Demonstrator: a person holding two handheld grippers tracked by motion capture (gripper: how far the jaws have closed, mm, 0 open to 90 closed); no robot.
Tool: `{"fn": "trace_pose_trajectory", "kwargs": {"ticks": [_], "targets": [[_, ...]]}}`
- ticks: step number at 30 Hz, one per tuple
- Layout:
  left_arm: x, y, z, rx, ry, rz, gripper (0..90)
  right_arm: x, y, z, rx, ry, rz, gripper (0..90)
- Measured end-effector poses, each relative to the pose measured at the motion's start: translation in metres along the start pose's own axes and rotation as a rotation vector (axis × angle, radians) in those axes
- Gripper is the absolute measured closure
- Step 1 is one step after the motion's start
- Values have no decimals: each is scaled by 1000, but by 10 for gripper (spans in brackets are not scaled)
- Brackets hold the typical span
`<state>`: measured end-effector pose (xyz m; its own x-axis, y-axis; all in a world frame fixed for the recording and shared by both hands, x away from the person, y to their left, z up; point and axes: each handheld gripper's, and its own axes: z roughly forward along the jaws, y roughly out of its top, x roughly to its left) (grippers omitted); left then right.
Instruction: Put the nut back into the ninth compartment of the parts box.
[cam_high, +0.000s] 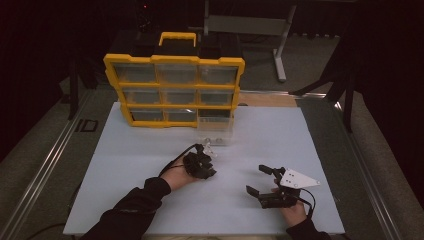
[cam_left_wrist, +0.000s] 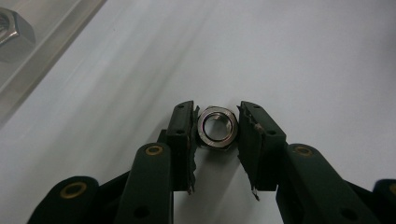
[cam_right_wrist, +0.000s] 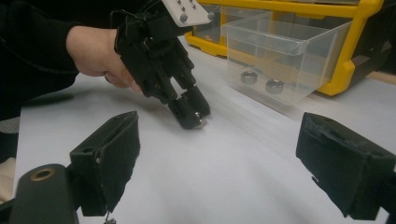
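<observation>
Left gripper view has the left gripper (cam_left_wrist: 217, 128) clamped on a steel nut (cam_left_wrist: 217, 127) against the white table (cam_left_wrist: 303, 56), near a clear drawer (cam_right_wrist: 285, 51), while the right gripper (cam_right_wrist: 233, 154) gapes wide, holding nothing.

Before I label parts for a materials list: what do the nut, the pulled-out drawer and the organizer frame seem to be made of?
Nut: metal, likely steel, with a shiny silver finish; its rim catches bright glints.
Drawer: clear plastic, smooth and glossy; two more nuts show through its wall.
Organizer frame: yellow plastic by the look, opaque and moulded, with a matching handle on top.
</observation>
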<state>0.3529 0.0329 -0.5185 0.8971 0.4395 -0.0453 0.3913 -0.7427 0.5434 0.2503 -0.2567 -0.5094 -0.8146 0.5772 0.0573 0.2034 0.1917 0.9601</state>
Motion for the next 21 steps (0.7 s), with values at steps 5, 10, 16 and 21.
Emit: {"fn": "trace_pose_trajectory", "kwargs": {"ticks": [5,10,16,21], "targets": [[-1,2,-1,6,-11,-1,690,0,0,0,-1,-1,0,135],[-2,5,-11,-9,-24,5,691,-1,0,0,-3,-1,3,135],[-1,13,-30,-49,-18,12,691,0,0,0,-3,-2,-1,135],[1,21,-50,-87,-10,13,691,0,0,0,-1,-2,2,135]]}}
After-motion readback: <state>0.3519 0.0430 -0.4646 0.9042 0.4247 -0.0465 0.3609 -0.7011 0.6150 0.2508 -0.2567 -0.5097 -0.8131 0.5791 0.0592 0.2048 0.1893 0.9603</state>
